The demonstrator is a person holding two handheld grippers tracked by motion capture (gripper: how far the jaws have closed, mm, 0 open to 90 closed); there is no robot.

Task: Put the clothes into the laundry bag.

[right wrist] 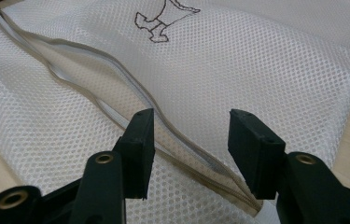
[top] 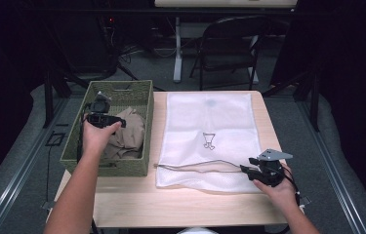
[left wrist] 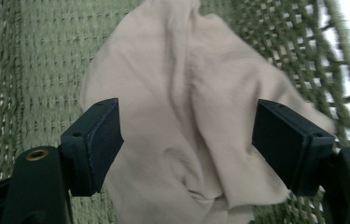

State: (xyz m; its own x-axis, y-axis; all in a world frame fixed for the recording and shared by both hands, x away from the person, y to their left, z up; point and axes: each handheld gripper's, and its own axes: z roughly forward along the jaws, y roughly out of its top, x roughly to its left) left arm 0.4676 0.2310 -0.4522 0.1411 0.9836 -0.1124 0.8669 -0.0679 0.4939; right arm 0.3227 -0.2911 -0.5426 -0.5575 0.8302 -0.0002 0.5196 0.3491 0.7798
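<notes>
— Now, left gripper?
— My jaws gape over the beige cloth in the green basket (untouched).
— Right gripper?
— Parted, straddling the mesh bag's zipper on the table.

1. The green woven basket walls in the left gripper on every side; the way in or out is from above.
2. Beige cloth fills the gap between the left fingers, with basket weave close behind.
3. The white mesh bag lies flat across the surface, low enough to pass over.
4. Its open zipper runs between the spread fingers of the right gripper.
5. A bare strip of surface lies along the near edge.
</notes>
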